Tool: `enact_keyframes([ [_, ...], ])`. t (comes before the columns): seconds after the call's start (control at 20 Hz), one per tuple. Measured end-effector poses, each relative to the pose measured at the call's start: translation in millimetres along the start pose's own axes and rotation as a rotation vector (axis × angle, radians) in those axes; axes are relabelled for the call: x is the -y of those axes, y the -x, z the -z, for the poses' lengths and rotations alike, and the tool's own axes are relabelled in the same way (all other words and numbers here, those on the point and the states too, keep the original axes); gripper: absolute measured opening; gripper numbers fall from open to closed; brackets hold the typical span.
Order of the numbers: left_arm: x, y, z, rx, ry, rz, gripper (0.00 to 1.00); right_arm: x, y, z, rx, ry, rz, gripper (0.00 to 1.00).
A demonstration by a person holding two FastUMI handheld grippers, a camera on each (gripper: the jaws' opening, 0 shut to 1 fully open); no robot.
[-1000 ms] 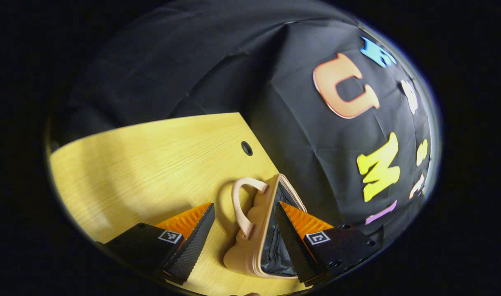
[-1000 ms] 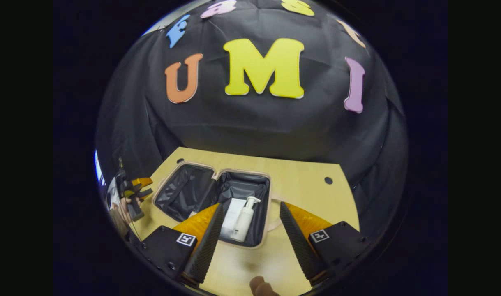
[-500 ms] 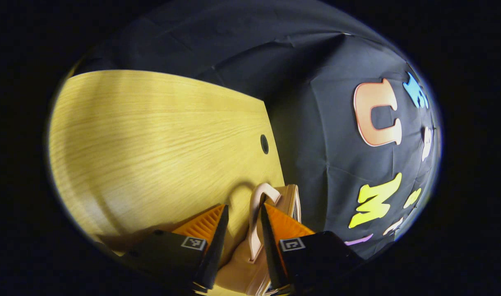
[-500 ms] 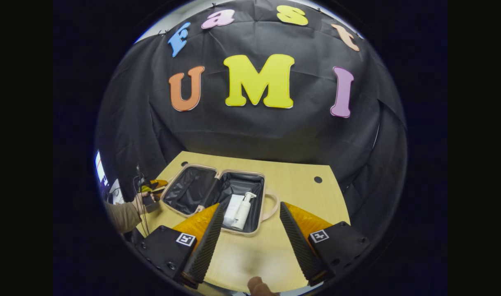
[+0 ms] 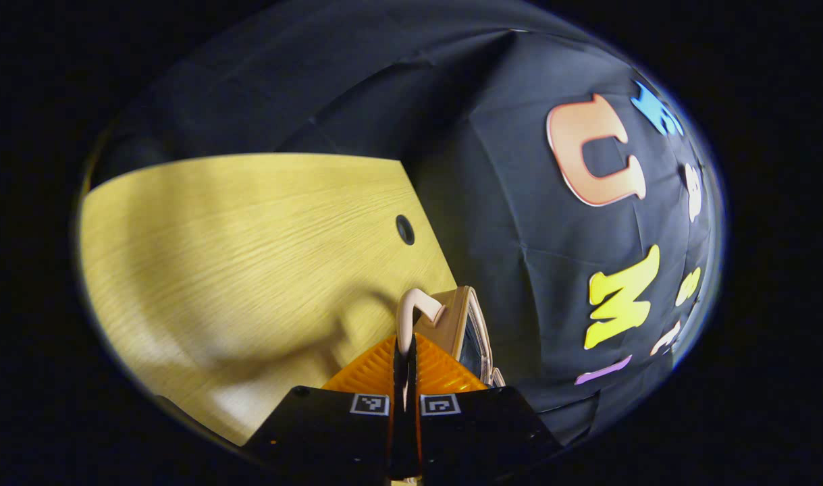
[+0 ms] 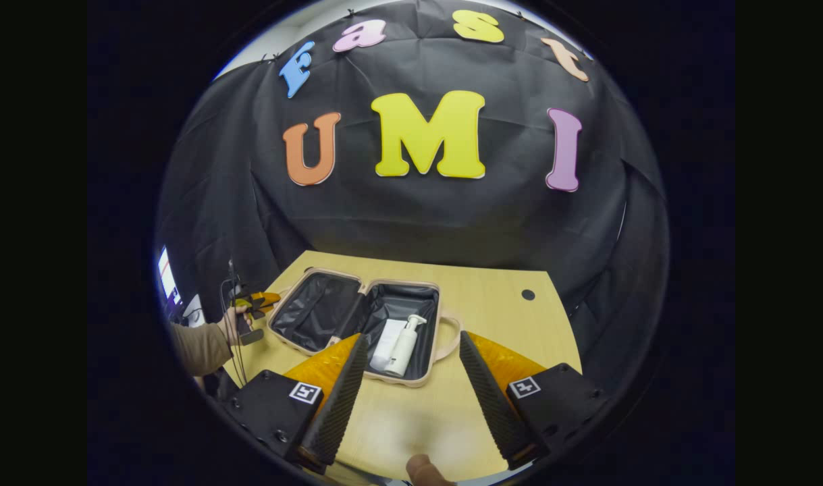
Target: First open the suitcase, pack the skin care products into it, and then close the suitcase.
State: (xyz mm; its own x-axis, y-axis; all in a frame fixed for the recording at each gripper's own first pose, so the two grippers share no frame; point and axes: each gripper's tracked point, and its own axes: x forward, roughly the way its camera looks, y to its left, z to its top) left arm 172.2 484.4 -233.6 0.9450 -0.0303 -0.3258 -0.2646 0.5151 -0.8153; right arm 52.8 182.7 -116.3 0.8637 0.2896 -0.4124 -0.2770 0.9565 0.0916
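Suitcase [image 6: 357, 324] lies open and flat on the surface [image 6: 418, 418], toward its far-left part, both halves with dark lining facing up. The right half holds a white pump bottle [image 6: 406, 337], lying down, and a white box [image 6: 386, 335] touching it on the left. The left half shows lining alone. A handle [image 6: 452, 335] projects from the right half's outer edge.

In the left gripper view, the suitcase's left half [image 5: 468, 324] is seen edge-on at the surface's [image 5: 249, 256] far edge, with its own handle [image 5: 411, 314] arching outward. Left claw [image 5: 404, 368] is clamped on this handle, the fingers [image 5: 374, 368] together with the handle's strap pinched between them. In the right gripper view this claw [image 6: 259, 304] sits at the suitcase's left edge, held by a hand [image 6: 232, 324] in a brown sleeve [image 6: 198, 347].

Right claw [image 6: 411, 398] is apart, holding nothing, above the near part of the surface, short of the suitcase. A fingertip [image 6: 421, 467] shows at the near edge below it.

A round hole [image 6: 528, 294] marks the far-right corner of the surface.
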Motion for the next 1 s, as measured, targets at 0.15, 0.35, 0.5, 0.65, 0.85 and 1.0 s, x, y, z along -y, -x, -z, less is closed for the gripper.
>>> enact_keyframes([
  [0.15, 51.4, 15.6, -17.3, 0.042, -0.154, 0.005, 0.03, 3.6, 6.6, -12.8, 0.032, -0.006, -0.017, 0.82],
  [0.35, 142.1, 38.6, -20.2, 0.105, -0.387, 0.046, 0.03, 20.0, 16.8, -32.1, 0.103, 0.044, 0.009, 0.77],
  [0.5, 203.4, 51.2, -0.2, 0.152, -0.571, 0.053, 0.02, 29.1, 28.0, -52.0, 0.135, 0.047, 0.009, 0.82],
  [0.65, 255.2, 58.9, 37.1, 0.189, -0.704, 0.073, 0.03, 44.5, 38.7, -57.1, 0.137, 0.043, 0.001, 0.82],
  [0.85, 307.9, 66.7, 99.3, 0.204, -0.81, 0.095, 0.03, 72.8, 55.0, -61.3, 0.16, 0.055, 0.022, 0.82],
  [1.0, 338.7, 66.0, 149.8, 0.185, -0.818, 0.111, 0.03, 96.4, 65.0, -63.7, 0.171, 0.059, 0.037, 0.82],
])
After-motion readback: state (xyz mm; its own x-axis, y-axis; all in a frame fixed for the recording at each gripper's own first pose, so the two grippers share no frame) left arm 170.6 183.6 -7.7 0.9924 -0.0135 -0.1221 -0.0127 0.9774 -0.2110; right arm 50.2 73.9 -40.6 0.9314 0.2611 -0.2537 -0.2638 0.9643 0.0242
